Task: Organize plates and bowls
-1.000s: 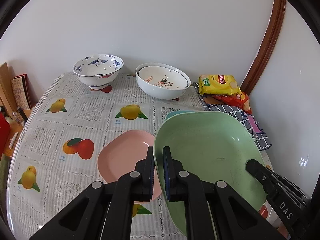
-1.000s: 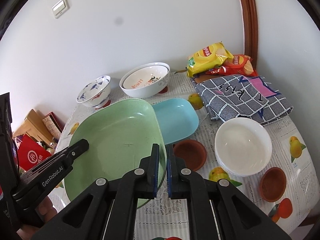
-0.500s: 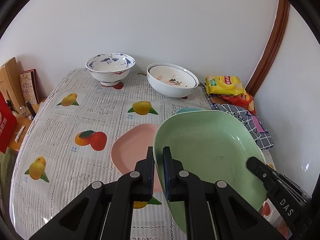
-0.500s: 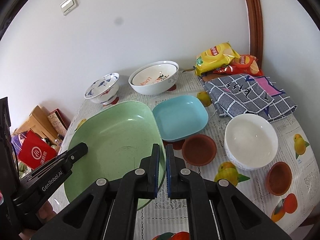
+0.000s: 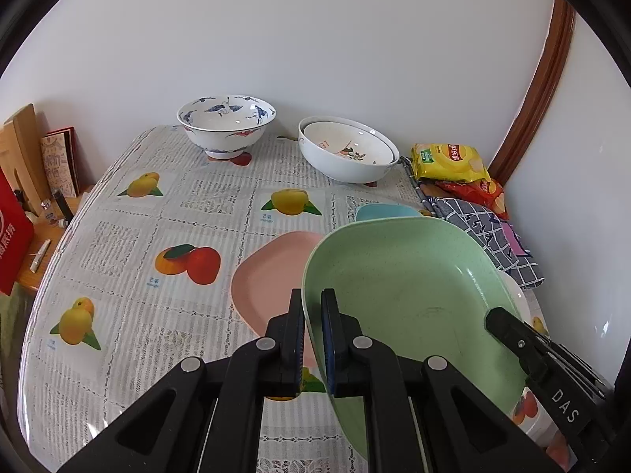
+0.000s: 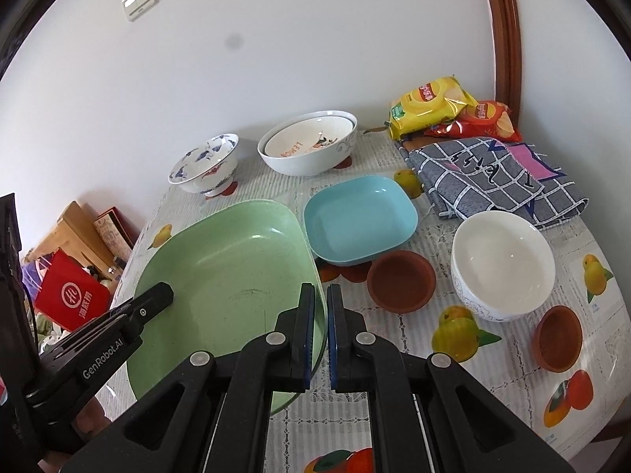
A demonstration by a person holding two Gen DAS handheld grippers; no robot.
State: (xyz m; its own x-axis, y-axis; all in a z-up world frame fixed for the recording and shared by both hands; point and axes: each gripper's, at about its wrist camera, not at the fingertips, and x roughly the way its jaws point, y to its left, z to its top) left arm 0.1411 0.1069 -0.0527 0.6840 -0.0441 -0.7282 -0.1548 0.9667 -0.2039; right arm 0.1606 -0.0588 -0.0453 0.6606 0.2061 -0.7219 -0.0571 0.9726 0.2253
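I am holding a green plate between my two grippers.
My left gripper and right gripper are each clamping opposite rims, above the pink plate.

On my right gripper, seen from my left wrist, I read "DAS" in white letters along its black arm. From the right wrist, my left gripper carries "GenRobot.AI". The inner white bowl shows orange letters upside down, reading "LEMON". The red bag beside the table bears white Chinese characters. The yellow chip packet has a red logo I cannot make out.
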